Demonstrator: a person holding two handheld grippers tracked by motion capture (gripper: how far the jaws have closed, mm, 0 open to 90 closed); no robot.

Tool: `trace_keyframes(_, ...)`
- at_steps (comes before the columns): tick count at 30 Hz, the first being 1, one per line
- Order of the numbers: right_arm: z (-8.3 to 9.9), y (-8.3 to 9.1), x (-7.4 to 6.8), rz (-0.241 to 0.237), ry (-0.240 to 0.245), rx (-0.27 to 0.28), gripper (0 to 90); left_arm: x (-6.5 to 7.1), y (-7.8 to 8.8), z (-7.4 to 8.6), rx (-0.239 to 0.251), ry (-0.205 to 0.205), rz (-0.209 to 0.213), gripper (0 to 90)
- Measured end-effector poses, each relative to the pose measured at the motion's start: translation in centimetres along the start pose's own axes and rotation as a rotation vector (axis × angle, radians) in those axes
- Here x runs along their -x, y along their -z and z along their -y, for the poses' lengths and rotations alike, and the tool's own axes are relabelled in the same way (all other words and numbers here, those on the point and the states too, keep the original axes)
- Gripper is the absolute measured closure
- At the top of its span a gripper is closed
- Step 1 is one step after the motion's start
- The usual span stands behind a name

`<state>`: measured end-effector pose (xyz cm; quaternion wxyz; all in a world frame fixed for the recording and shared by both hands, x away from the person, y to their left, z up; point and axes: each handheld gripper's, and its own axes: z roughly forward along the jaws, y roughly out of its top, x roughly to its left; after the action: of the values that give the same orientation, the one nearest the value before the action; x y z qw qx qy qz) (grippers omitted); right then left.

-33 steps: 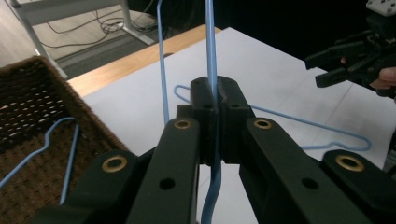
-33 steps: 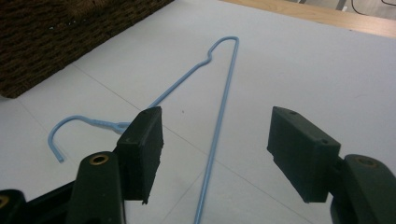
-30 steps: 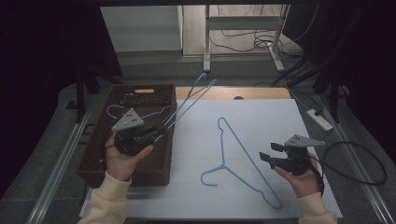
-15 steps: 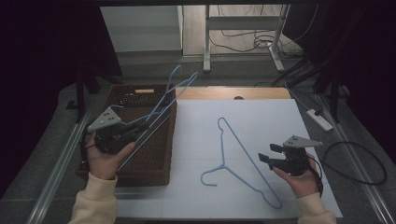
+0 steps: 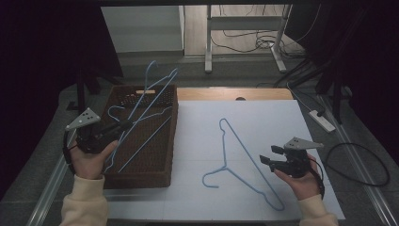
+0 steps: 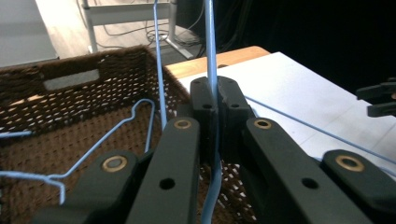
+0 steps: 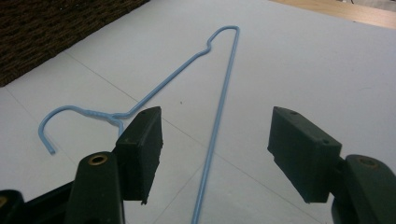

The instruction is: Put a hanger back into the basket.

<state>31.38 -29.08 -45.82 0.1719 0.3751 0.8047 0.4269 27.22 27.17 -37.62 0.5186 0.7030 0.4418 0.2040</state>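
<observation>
High view: the left tool (image 5: 123,126) is clenched on a blue wire hanger (image 5: 149,101), holding it tilted above the wicker basket (image 5: 171,141), where more hangers lie. The right tool (image 5: 272,161) hangs released beside another hanger (image 5: 235,157) flat on the white surface (image 5: 277,122). Judging by this, a lift-out is in hand; next, carry the hanger clear of the rim without snagging.

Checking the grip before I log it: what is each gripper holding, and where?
Left gripper clamps a blue wire hanger on one straight wire side. Right gripper holds nothing.
</observation>
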Motion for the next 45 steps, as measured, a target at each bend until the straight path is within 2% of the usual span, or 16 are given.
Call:
trace_keyframes(10, 0.0, 0.0, 0.0, 0.002, 0.001, -0.002, 35.5, -1.5, -0.3, 0.8, -0.044, 0.04, -0.019, 87.0)
trace_keyframes(19, 0.0, 0.0, 0.0, 0.002, 0.0, -0.002, 35.4, -1.7, -0.9, 1.4, -0.091, 0.037, -0.003, 87.0)
trace_keyframes(25, 0.1, 0.0, 0.0, 0.0, -0.001, -0.003, 35.4, -2.3, -1.0, 1.9, -0.114, 0.06, -0.007, 87.0)
trace_keyframes(33, 0.1, -0.1, 0.0, -0.001, 0.001, -0.008, 35.3, -3.1, -1.5, 2.4, -0.139, 0.086, 0.014, 87.0)
trace_keyframes(37, 0.1, -0.2, 0.0, 0.0, 0.0, -0.011, 35.1, -3.5, -2.2, 2.8, -0.168, 0.118, 0.037, 87.0)
trace_keyframes(41, 0.1, -0.2, 0.0, 0.0, 0.003, -0.012, 35.1, -3.5, -2.5, 2.8, -0.187, 0.114, 0.046, 87.0)
trace_keyframes(45, 0.1, -0.1, 0.0, -0.002, -0.001, -0.009, 35.1, -4.0, -2.8, 3.1, -0.215, 0.13, 0.045, 87.0)
